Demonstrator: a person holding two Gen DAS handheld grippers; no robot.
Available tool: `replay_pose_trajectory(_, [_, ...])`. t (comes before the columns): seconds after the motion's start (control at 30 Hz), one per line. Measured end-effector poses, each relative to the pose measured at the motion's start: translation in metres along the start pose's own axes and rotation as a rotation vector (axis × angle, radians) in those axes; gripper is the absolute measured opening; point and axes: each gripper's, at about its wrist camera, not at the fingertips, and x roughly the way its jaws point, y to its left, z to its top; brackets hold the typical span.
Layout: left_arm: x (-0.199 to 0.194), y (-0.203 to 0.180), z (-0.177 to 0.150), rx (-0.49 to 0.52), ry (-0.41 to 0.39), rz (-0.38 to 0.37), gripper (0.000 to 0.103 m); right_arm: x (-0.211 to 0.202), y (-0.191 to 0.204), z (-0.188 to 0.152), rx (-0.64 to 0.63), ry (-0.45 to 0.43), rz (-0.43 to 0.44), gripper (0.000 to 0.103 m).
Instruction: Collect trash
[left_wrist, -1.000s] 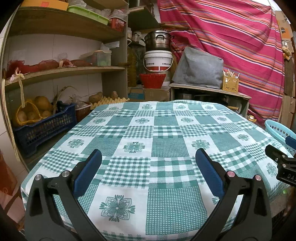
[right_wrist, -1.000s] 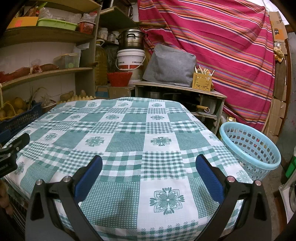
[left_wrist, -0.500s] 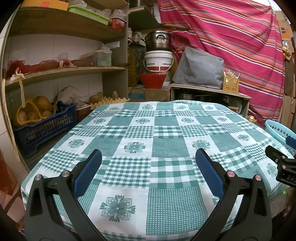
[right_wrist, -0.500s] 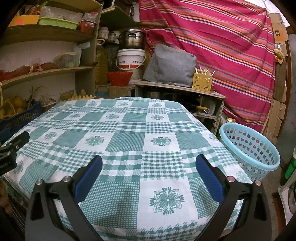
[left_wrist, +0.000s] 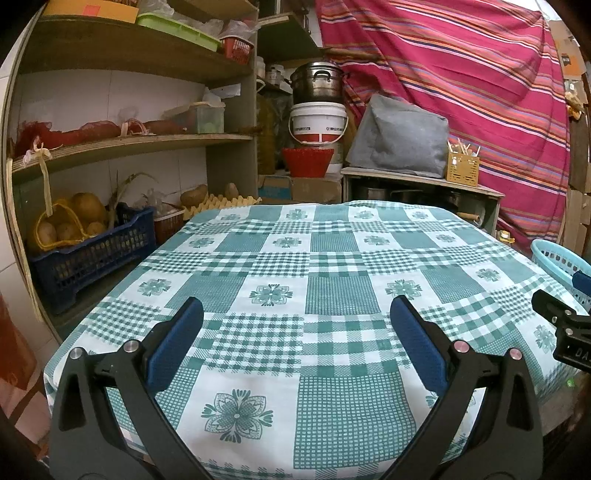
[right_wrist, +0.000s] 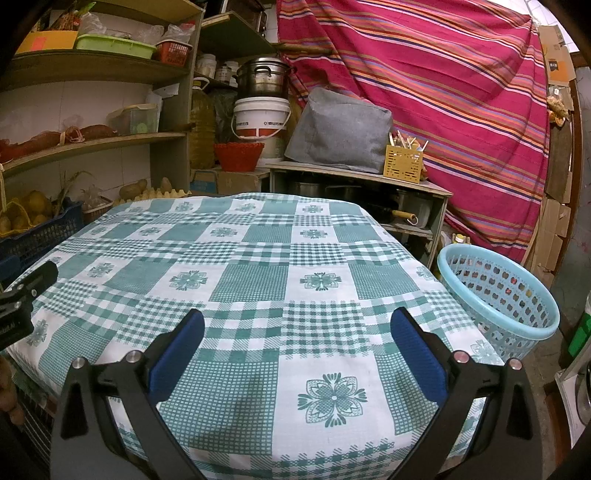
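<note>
Your left gripper (left_wrist: 295, 325) and right gripper (right_wrist: 297, 326) hover over the checked desk (right_wrist: 258, 258), fingers spread wide, holding nothing; blue basket (right_wrist: 498, 295) stands just beside desk's right edge

tablecloth (left_wrist: 332, 295): green-white check, centre | shelves (left_wrist: 129, 144): 10 o'clock, wooden | blue crate (left_wrist: 92, 254): 9 o'clock, potatoes in yellow net | white bucket (left_wrist: 318, 123): 12 o'clock, steel pot (left_wrist: 317, 83) on top, red bowl (left_wrist: 306, 160) below | grey cover (right_wrist: 340, 131): 1 o'clock | striped cloth (right_wrist: 443, 92): 2 o'clock
</note>
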Motion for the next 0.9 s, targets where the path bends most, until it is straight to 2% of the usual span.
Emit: replay_pose_trajectory(0.9, [-0.0003, 0.0003, -0.0014, 0.001, -0.001, 0.005, 0.098, 0.0011, -0.0039, 0.0005, 0.002, 0.007, -0.001, 0.098])
